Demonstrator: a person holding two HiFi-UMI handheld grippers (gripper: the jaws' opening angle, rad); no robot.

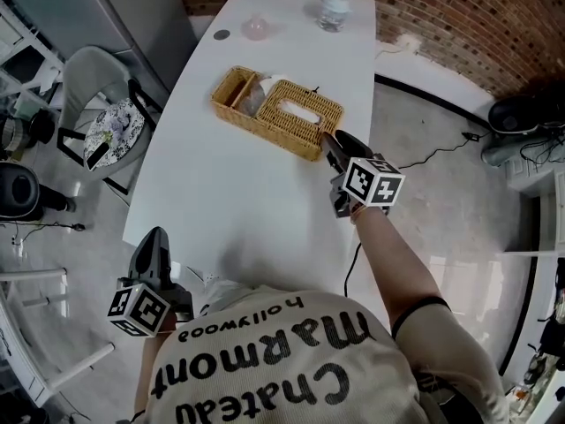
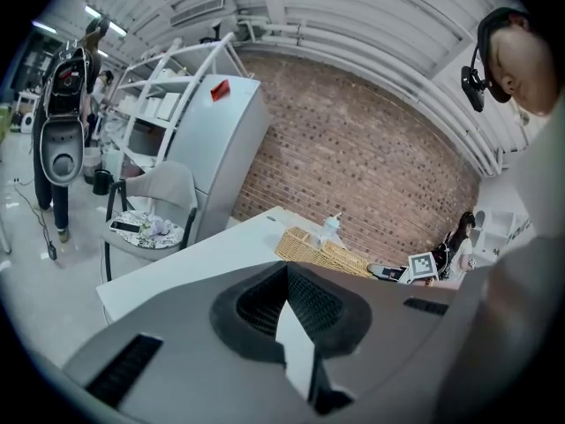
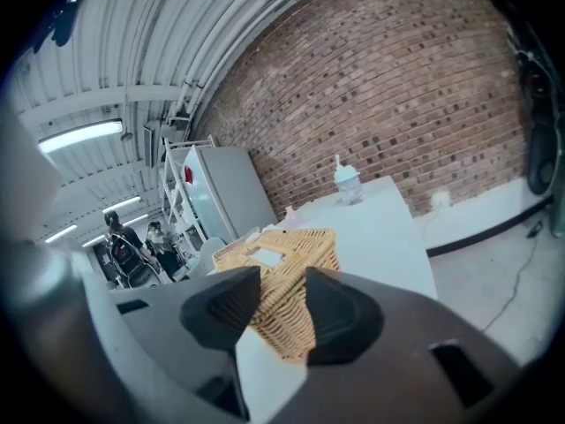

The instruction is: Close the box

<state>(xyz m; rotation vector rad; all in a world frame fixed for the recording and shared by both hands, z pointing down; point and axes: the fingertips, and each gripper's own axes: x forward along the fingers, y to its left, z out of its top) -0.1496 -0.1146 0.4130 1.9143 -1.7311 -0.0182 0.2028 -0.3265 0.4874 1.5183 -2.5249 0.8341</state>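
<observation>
We see rough woven wicker on the box (image 1: 281, 113), a smooth, matt white top on the table (image 1: 221, 201), a coarse brick wall (image 1: 459, 11), and matt dark plastic on the right gripper (image 3: 281, 291).

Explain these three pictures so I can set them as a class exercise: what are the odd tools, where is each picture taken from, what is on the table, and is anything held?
There is no robot here: a person holds a two-jaw gripper in each hand. The head view looks down from a camera on their head, and each of the other two views comes from a camera on one gripper. On the white table are a wicker box, uncovered at one end, a clear jar and a small pink thing. The right gripper is at the box's near corner with its jaws apart, holding nothing. The left gripper is low beside the table, jaws together and empty.
</observation>
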